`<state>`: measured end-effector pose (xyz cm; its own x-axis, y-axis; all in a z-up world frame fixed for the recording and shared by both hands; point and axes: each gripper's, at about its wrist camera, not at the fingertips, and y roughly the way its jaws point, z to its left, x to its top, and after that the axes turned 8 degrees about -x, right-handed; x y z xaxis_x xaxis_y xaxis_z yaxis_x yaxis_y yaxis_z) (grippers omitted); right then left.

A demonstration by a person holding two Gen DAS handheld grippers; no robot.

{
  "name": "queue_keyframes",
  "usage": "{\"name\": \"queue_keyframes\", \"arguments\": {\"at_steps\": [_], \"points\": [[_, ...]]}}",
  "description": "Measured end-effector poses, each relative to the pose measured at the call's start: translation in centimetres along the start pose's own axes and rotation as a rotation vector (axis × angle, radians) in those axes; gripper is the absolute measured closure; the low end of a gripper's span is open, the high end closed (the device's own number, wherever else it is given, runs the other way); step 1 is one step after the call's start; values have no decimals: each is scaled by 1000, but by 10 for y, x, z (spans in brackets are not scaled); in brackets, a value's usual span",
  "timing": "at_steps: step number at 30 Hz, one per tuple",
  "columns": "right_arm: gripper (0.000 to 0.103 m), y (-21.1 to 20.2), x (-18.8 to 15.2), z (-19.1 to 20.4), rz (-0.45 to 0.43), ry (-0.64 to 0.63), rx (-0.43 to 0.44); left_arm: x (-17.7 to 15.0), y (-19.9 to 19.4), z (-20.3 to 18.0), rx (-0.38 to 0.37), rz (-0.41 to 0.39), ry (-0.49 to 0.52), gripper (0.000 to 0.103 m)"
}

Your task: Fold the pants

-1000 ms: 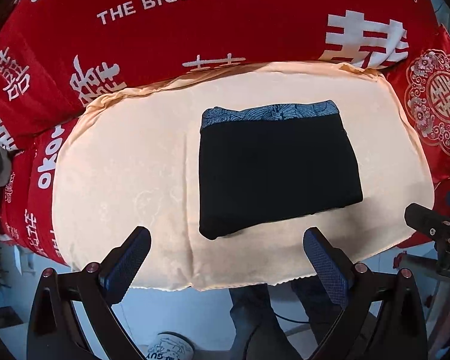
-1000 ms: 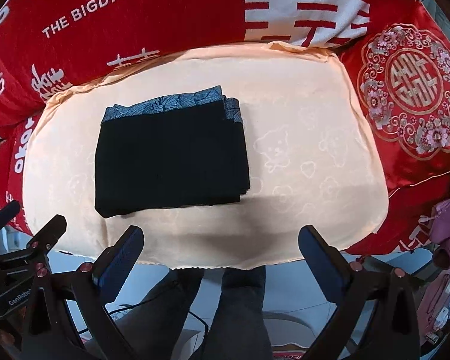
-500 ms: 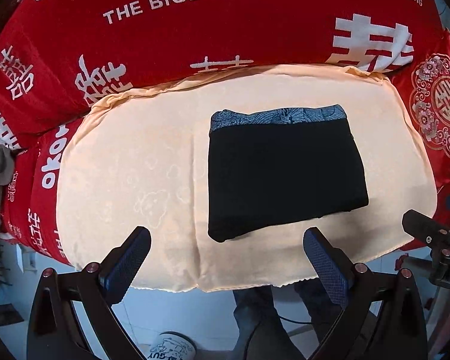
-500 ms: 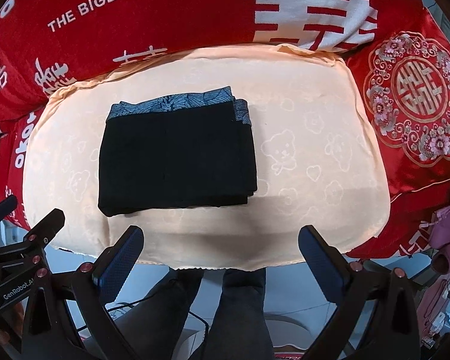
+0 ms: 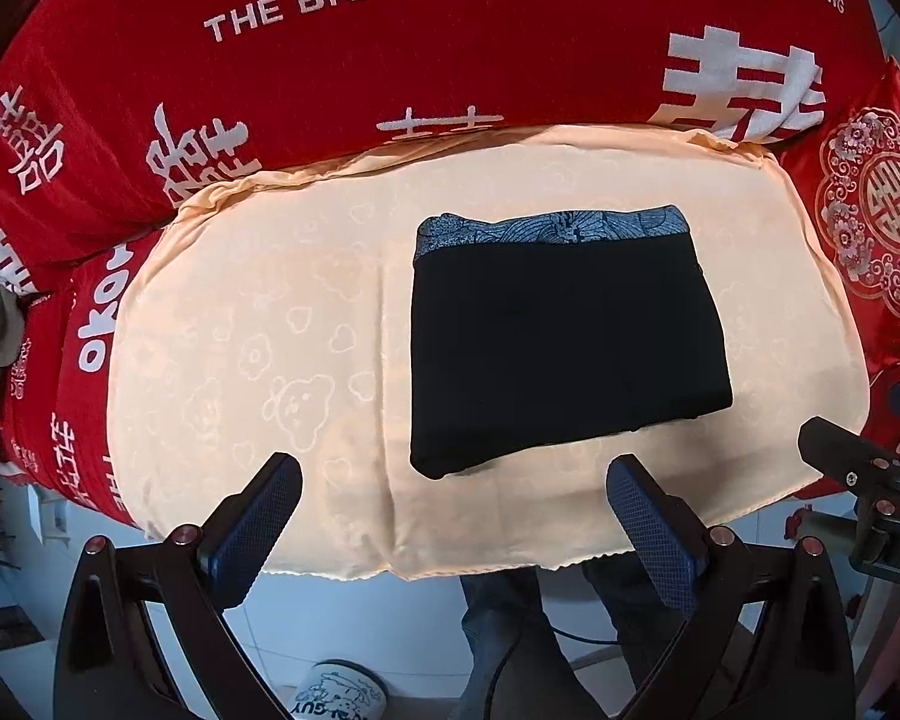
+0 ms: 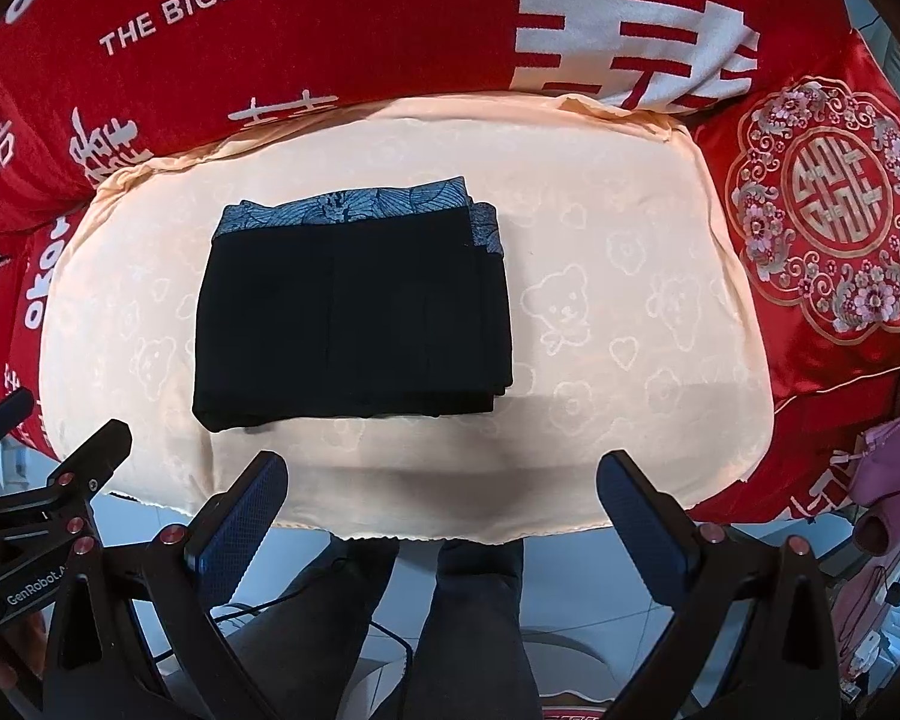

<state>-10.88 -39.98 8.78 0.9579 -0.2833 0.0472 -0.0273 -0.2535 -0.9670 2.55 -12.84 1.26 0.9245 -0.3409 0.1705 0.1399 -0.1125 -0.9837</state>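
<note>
Left gripper (image 5: pixel 453 501): we see its jaws spread wide, holding nothing, hovering over the near edge of the cloth.
Right gripper (image 6: pixel 441 501): likewise released and empty, jaws wide apart above the near hem.
Pants (image 5: pixel 561 348): black, folded into a compact rectangle with a blue patterned waistband along the far edge; they lie flat, apart from both grippers.
Peach cloth (image 6: pixel 618 312): pale, with bear and heart figures, under the pants.
Red bedding (image 5: pixel 342 72): surrounds the cloth, white lettering "THE BIGDAY".
Embroidered cushion (image 6: pixel 834 204): to the right.
Person's legs (image 6: pixel 468 618): below, in what we take for dark trousers.
</note>
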Motion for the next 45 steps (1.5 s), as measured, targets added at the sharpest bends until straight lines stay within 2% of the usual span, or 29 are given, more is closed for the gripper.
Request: {"name": "queue_keyframes", "arguments": {"at_steps": [45], "points": [[0, -3, -10, -2, -4, 16, -4, -6, -5, -5, 1, -8, 3, 1]]}}
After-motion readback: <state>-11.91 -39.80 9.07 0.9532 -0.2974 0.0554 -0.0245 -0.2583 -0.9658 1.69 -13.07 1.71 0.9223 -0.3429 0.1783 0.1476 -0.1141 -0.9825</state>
